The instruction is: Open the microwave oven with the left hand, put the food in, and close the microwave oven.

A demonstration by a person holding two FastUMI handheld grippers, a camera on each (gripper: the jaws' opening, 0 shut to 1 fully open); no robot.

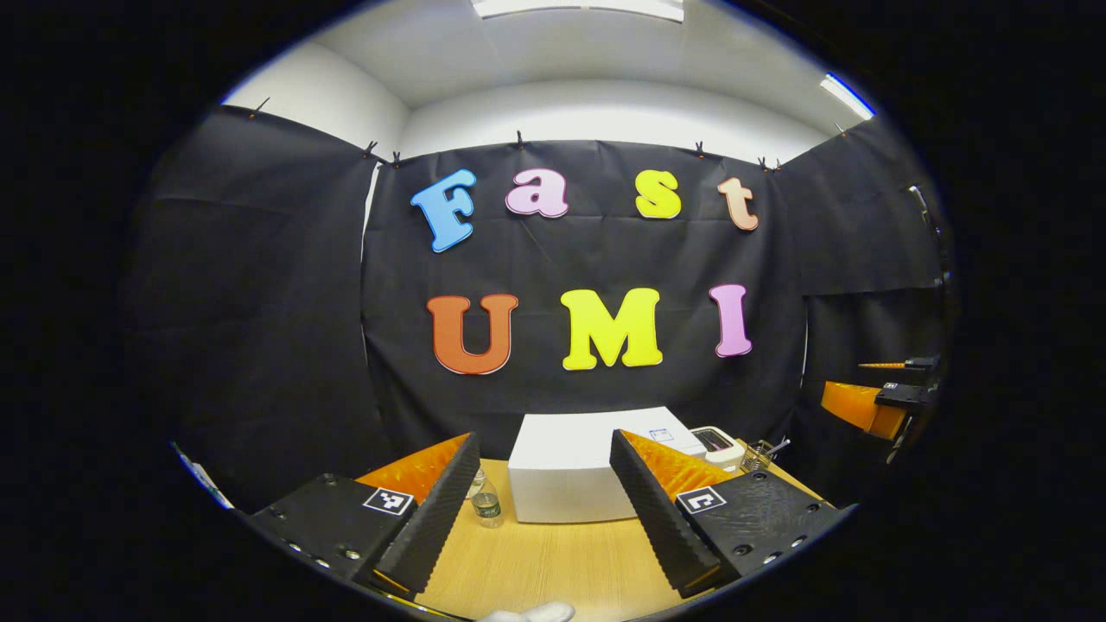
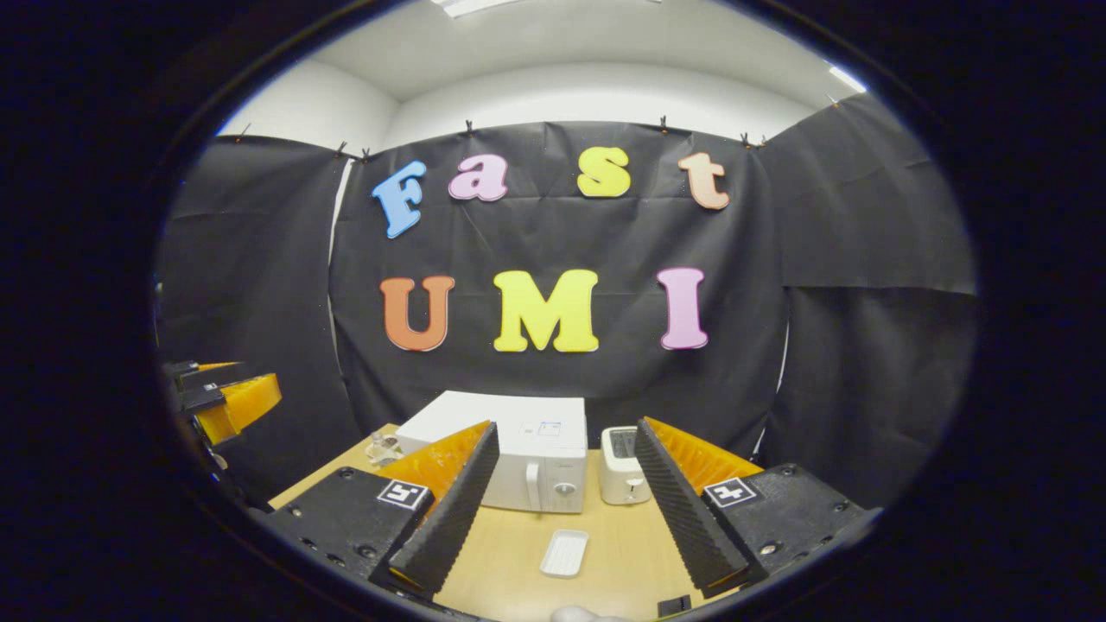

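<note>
While I hold both level above the table, left gripper and right gripper gape wide, empty; closed microwave sits ahead, small tray before it.

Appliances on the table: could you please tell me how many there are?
2: the white microwave at the table's back, door shut, and a white toaster beside it on its handle side. Others may be hidden.

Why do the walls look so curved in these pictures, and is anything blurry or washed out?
Fisheye bending in both views: cloth wall and ceiling bow outward. In the left gripper view the ceiling light is blown out white, and the microwave oven is a nearly featureless white. In the right gripper view the microwave oven, toaster and small white tray look fairly sharp, on an evenly lit table.
</note>
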